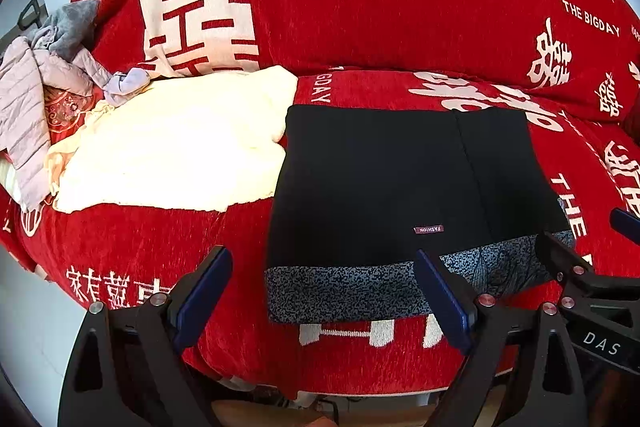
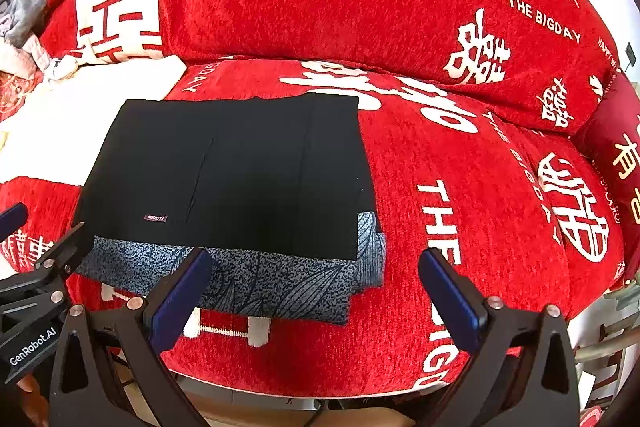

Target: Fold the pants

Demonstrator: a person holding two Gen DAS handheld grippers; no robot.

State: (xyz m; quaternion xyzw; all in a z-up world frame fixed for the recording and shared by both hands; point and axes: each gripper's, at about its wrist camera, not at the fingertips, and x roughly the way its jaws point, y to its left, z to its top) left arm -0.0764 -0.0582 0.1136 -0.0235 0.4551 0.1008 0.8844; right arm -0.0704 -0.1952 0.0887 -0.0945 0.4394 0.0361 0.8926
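Observation:
Black pants, folded into a rectangle with a small "FASHION" label, lie on the red sofa seat. They rest on a folded blue-grey patterned garment that sticks out along the near edge and right side. My left gripper hovers open over the near left part of the stack, nothing between its fingers. My right gripper stands open above the stack's near right corner, holding nothing. Each gripper shows at the edge of the other's view: right gripper, left gripper.
The sofa wears a red cover with white lettering. A cream blanket lies left of the pants, touching their left edge. Further left are a lilac quilted jacket and grey cloth. A dark red cushion sits at the far right.

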